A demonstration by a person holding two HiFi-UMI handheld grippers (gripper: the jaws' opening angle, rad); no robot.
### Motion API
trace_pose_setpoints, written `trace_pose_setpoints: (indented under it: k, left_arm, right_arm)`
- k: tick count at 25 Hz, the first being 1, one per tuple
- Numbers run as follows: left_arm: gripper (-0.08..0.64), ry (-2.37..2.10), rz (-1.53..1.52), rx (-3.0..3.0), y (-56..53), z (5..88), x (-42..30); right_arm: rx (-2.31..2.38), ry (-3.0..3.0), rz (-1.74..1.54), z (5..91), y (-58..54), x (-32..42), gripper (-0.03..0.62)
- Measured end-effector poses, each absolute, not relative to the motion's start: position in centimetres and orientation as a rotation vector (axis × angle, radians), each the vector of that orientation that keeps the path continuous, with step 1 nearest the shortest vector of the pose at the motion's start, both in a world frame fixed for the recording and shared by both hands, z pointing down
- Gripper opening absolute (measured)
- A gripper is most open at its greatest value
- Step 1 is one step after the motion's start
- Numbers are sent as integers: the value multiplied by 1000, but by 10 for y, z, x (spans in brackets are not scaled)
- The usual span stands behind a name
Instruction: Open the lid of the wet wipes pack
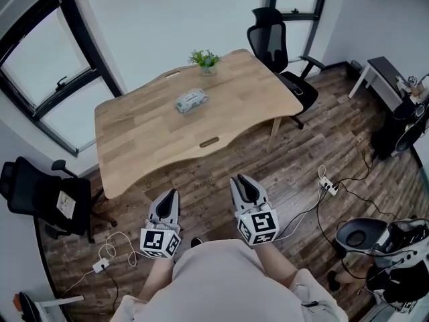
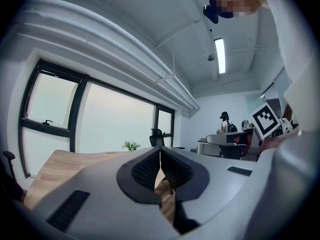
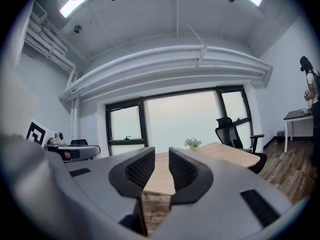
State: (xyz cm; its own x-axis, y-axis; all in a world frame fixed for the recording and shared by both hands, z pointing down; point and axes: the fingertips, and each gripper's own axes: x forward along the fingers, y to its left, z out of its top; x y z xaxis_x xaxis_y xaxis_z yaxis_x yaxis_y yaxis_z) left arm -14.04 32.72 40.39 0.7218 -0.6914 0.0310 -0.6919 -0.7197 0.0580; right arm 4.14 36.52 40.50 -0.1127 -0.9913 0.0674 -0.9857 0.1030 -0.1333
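The wet wipes pack (image 1: 192,100) lies flat on the wooden table (image 1: 141,139), near a small plant (image 1: 205,60) and out of reach, so the approach comes first. The left gripper (image 1: 171,194), jaws together on nothing, would best pin the pack's body, while the right gripper (image 1: 242,182), jaws slightly apart and empty, should come in low to catch the lid's edge.

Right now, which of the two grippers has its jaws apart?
The right gripper: a clear gap shows between its jaws, nothing in it, while those of the left gripper meet at the tips.
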Motion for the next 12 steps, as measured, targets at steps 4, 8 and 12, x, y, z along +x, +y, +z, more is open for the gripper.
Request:
trace_pose_setpoints:
  k: [4,8,12]
  left_arm:
    - [21,-1150,17,2853,330,404,-137]
    - [21,-1153,18,2849,330,405,-134]
    - [21,-1164,19,2843,333,406,-131]
  right_arm:
    - [-2083,2275,-228,405,366,48,180]
    - [-2060,2282,-213,405,367,49,352]
    - [-2014,2318,-254,410,368,45,426]
